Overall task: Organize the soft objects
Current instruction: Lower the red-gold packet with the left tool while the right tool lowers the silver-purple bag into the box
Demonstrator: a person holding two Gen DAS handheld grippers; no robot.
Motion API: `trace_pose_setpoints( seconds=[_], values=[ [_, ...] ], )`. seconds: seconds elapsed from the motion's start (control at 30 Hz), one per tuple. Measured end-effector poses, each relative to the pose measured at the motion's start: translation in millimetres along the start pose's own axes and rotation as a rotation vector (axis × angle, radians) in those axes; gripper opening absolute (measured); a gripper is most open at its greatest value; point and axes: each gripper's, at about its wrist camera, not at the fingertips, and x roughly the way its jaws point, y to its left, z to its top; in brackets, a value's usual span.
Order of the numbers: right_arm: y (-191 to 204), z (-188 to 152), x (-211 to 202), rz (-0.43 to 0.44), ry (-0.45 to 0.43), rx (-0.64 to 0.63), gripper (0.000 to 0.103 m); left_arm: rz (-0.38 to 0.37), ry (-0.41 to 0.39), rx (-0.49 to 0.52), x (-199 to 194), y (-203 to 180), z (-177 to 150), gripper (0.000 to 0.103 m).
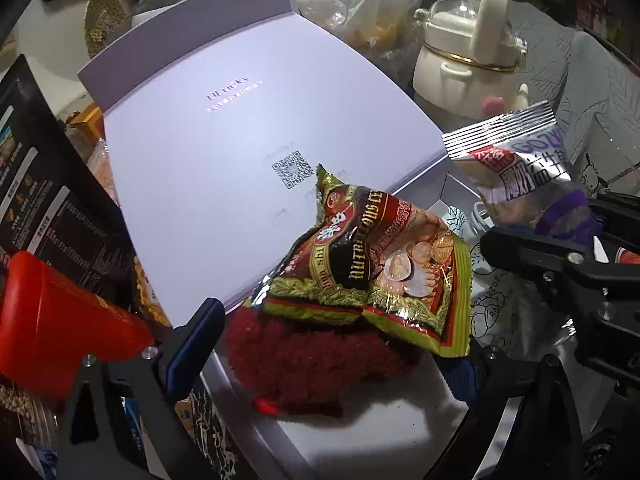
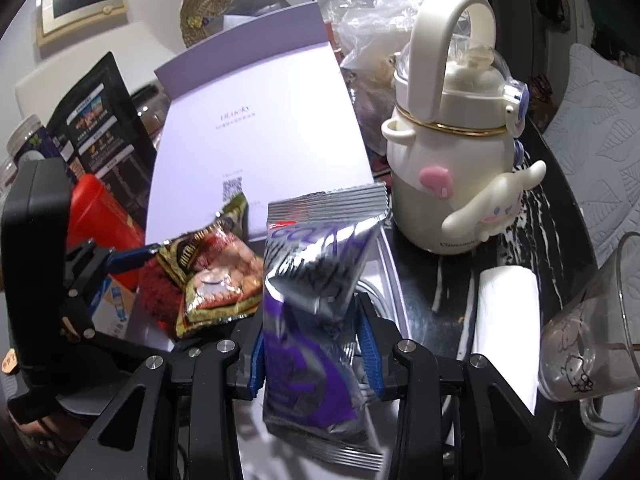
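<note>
A red-and-gold cereal packet (image 1: 384,264) lies on a dark red fuzzy cloth (image 1: 312,360) inside a white box (image 1: 360,432) with its lavender lid (image 1: 240,152) standing open. My left gripper (image 1: 332,344) is open around the cloth and packet, blue-padded fingers (image 1: 196,340) on either side. My right gripper (image 2: 314,354) is shut on a silver-and-purple snack packet (image 2: 316,308), held upright above the box's right edge. That packet (image 1: 520,168) shows at the right in the left wrist view. The cereal packet (image 2: 216,280) and cloth (image 2: 158,296) show left of it.
A cream character water bottle (image 2: 452,160) stands right of the box. A white roll (image 2: 506,328) and a glass cup (image 2: 596,340) lie further right. A red container (image 1: 52,320) and a black pouch (image 1: 52,200) crowd the left. Plastic bags (image 1: 360,4) sit behind.
</note>
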Motion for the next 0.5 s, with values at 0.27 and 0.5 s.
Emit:
trace_pose_setpoints(
  seconds=[0.27, 0.5],
  values=[
    [-0.6, -2.5, 8.7, 0.021, 0.004, -0.005, 0.039, 0.031, -0.022, 0.002, -17.2, 5.9, -13.5, 0.099],
    [1.7, -2.5, 17.8, -0.031, 0.049, -0.008, 0.064, 0.030, -0.016, -0.011, -23.8, 2.0, -17.7, 0.099]
  ],
)
